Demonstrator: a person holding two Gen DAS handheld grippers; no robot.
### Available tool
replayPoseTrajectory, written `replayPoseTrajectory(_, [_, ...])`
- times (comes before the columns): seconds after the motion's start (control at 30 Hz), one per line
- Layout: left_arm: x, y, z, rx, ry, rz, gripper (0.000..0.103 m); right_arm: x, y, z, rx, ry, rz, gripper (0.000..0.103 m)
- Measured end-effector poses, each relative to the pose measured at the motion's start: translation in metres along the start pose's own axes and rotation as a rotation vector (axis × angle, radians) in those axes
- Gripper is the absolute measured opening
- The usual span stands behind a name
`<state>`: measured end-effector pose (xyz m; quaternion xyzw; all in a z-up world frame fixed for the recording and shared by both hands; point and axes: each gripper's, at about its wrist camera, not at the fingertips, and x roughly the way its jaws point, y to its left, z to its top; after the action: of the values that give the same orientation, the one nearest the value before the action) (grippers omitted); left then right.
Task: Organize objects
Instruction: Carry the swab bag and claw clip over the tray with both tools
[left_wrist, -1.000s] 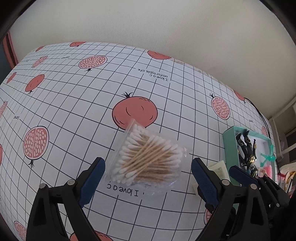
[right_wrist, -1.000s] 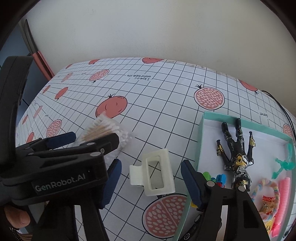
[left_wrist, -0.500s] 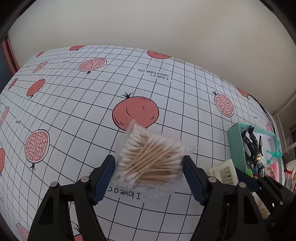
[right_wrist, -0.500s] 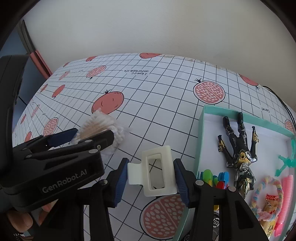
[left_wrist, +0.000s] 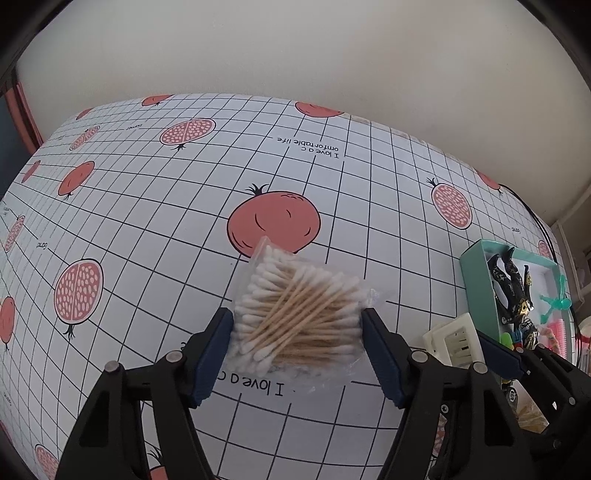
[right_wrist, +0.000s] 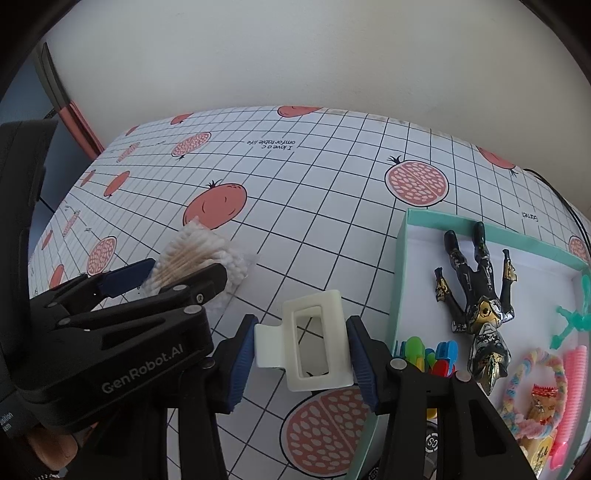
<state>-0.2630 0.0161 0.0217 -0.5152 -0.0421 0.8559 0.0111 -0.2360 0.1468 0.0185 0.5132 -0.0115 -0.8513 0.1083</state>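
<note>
left hand-held gripper (left_wrist: 297, 334) pinching clear swab bag (left_wrist: 301, 317)

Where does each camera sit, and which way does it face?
Left wrist: on the left claw, looking forward at the swab bag between its fingers; the right claw's fingers show at the right edge.
Right wrist: on the right claw, facing the hair clip and box; left claw shows at left.
Shared: swabs, clip, box, tablecloth.

Both wrist cameras look forward and down along their fingers, close above the surface (left_wrist: 147, 206). Both views share the swab bag (left_wrist: 299, 314), cream clip (right_wrist: 314, 347) and teal box (right_wrist: 402, 277).
</note>
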Motion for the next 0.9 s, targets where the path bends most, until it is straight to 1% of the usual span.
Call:
replayPoseTrajectory(0.37, [-0.003, 0.003, 0.001, -0.011, 0.005, -0.007, 0.071, -0.003, -0.002, 0.002, 0.016, -0.012, 0.009, 0.051])
replayPoseTrajectory(0.6, [-0.018, 0.006, 0.007, -0.028, -0.028, -0.011, 0.071, -0.017, -0.004, 0.006, 0.023, -0.049, 0.015, 0.051])
replayPoseTrajectory(0.9, [-0.032, 0.006, 0.013, -0.035, -0.058, -0.011, 0.071, -0.019, -0.004, 0.008, 0.030, -0.056, 0.018, 0.051])
